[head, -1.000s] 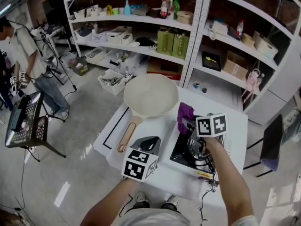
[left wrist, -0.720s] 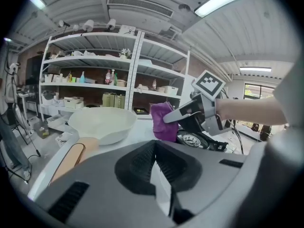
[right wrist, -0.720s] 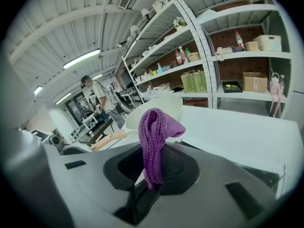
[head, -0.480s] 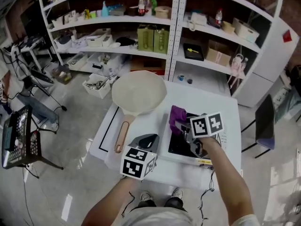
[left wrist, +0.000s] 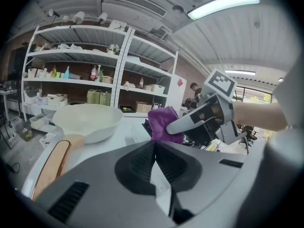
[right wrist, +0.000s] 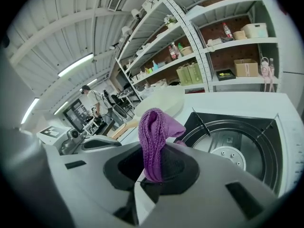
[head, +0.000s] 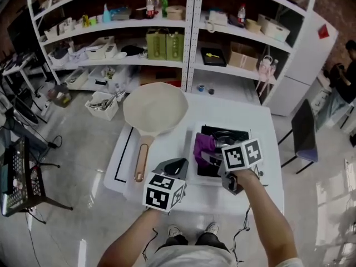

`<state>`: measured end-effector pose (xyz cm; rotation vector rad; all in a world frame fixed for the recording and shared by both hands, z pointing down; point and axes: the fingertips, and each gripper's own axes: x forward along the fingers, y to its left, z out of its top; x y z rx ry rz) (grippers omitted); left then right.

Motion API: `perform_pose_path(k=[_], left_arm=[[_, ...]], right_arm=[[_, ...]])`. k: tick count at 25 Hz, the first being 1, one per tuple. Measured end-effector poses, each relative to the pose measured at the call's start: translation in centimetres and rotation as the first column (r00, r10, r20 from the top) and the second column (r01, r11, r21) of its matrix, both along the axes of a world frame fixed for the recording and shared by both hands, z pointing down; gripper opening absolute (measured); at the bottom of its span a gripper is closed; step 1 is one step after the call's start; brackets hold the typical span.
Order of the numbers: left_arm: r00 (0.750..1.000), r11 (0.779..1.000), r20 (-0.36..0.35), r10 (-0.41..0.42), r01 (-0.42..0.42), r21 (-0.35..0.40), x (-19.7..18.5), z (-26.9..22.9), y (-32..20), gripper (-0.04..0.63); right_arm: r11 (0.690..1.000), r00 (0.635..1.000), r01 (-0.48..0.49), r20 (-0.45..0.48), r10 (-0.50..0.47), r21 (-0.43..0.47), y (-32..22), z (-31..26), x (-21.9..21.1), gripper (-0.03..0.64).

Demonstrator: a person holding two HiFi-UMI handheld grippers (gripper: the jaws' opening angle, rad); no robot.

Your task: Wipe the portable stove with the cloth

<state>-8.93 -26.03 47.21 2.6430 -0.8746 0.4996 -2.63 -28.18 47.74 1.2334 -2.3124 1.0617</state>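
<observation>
**Firmly clamped: purple cloth at the portable stove**

Right of centre in the head view, the purple cloth (head: 202,146) is pinched between the jaws of the right gripper (head: 210,156), at the left edge of the portable stove (head: 231,133). The left gripper (head: 173,168) is held lower centre, jaws closed together on nothing.

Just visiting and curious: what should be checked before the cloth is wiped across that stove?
1. Cloth gripped by right gripper: ok, jaws shut on it.
2. Stove top bare: ok, the pan sits beside it.
3. Burner flame off: ok, none visible.
4. Left gripper out of the way: ok, shut, empty, off the stove.
5. Cloth touching the stove: cannot tell.
</observation>
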Motion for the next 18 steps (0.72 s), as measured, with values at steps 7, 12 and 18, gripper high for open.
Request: perform_pose_path(k=[7,12,18], left_arm=[[1.0,1.0,-0.013,0.024,-0.024,0.016,1.2,-0.8,0.0,0.003],[1.0,0.999,-0.004,0.014,-0.014,0.035,2.1,-2.0,0.0,0.003],[1.0,0.998,0.005,-0.014,0.013,0.065,4.3,-3.8,0.6,0.003]], right_arm=[[0.986,0.997,-0.08,-0.004,0.081,0.147,1.1,-2.5,1.0,0.067],[0.955,0.985,-0.147,-0.051,0.166,0.257,2.9,-5.2,4.4,0.067],[0.917,0.964,-0.236,-0.043,0.263,0.323,6.7,-7.2,10.2,0.067]])
